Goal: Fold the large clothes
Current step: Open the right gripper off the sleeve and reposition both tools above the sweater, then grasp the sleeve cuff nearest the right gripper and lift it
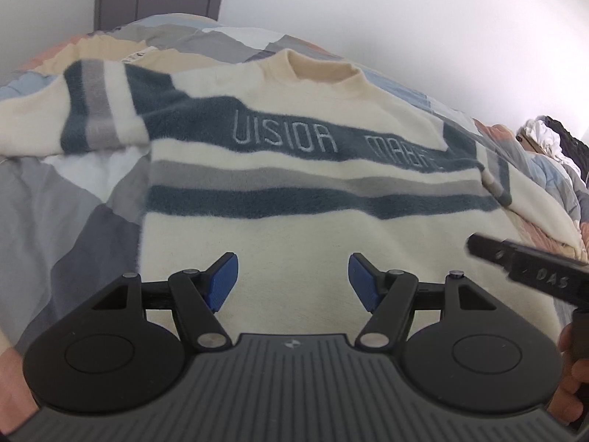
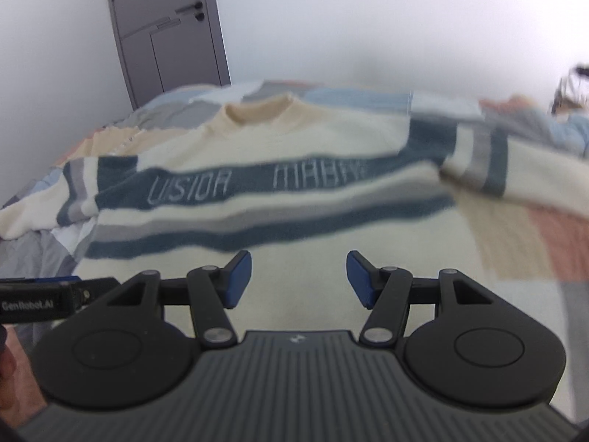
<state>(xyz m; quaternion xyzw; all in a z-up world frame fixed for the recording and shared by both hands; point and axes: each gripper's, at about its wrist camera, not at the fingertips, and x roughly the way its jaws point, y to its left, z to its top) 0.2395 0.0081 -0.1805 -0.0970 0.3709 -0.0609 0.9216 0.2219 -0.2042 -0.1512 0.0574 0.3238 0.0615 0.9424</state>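
Left tongs (image 1: pixel 292 280): seen spread, blue pads (image 1: pixel 224 280) apart, nothing between them; held over the plain cream lower body of the sweater.
Right tongs (image 2: pixel 299 280): likewise seen spread and empty, above the same cream area; a black part of this tool was caught at the right edge of the left wrist view (image 1: pixel 530 269).
Sweater (image 1: pixel 294 169): laid front up on the bed, collar at the far side, hem toward the tongs; cream fleece crossed by dark teal and grey bands, with pale lettering stitched on the widest teal band.
Left sleeve (image 1: pixel 92 107): stretched out to the left, lying on the bed cover.
Right sleeve (image 2: pixel 515 169): stretched out to the right, blurred in the right wrist view.
Bed (image 1: pixel 73 213): covered by a patchwork quilt of grey, blue, white and salmon patches.
Door (image 2: pixel 165 25): grey, shut, set in the white wall beyond the bed's far left corner.
Clothes pile (image 1: pixel 556 140): dark and white items seen at the far right.
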